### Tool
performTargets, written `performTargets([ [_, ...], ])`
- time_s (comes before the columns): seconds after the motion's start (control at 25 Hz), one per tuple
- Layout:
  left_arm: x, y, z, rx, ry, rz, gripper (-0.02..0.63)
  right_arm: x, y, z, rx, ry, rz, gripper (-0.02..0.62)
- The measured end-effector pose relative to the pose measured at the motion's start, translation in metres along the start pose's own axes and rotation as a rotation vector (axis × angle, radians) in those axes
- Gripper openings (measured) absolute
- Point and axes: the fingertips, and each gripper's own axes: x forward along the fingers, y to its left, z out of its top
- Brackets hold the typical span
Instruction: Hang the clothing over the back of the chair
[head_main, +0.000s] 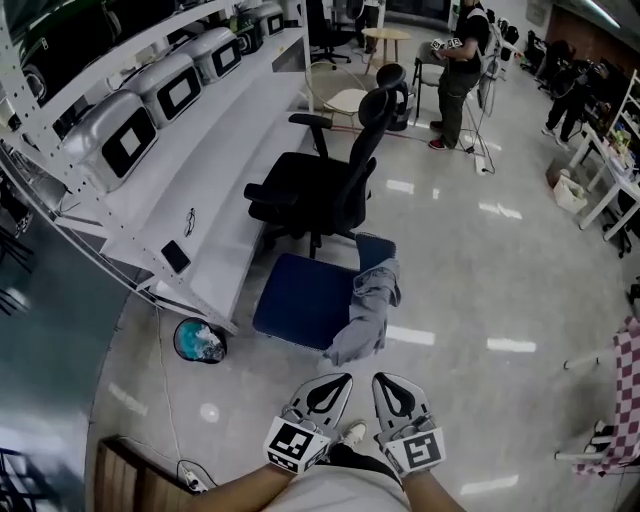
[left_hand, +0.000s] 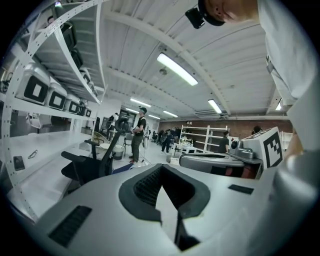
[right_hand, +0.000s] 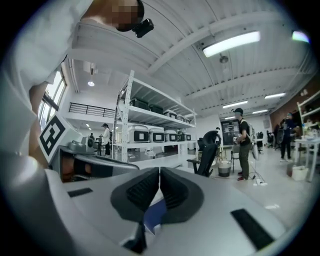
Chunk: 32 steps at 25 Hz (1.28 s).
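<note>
Clothing: grey, crumpled over the 3 o'clock edge of a blue pad on the floor, at 12 o'clock from both tools. Black chair upright beyond, at 11 o'clock. Left tool and right tool side by side, each pressed together, pinching nothing.

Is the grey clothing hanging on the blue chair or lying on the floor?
Hanging. In the head view the grey clothing drapes over the backrest of the blue chair, its lower end trailing down beside the seat.
</note>
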Motion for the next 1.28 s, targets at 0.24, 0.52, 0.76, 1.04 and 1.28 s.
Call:
performTargets([
  [0.24,-0.056,0.022,-0.005,-0.022,0.004,0.0,0.009,-0.011,0.031,-0.002,-0.009,0.031,-0.076,0.02],
  [0.52,-0.08,0.012,-0.011,-0.021,0.0,-0.091,0.009,-0.004,0.083,0.005,0.027,0.029,-0.074,0.02],
  [0.76,-0.082,-0.002,-0.009,-0.018,-0.011,-0.099,0.009,-0.017,0.098,0.012,-0.024,0.008,-0.07,0.02],
  [1.04,-0.087,-0.02,-0.006,0.007,-0.028,-0.056,0.009,-0.044,0.085,0.021,-0.053,-0.02,-0.11,0.015],
  [1.28,-0.082,-0.026,0.014,0.059,-0.069,-0.05,0.009,-0.046,0.089,0.031,-0.051,-0.049,-0.11,0.016],
])
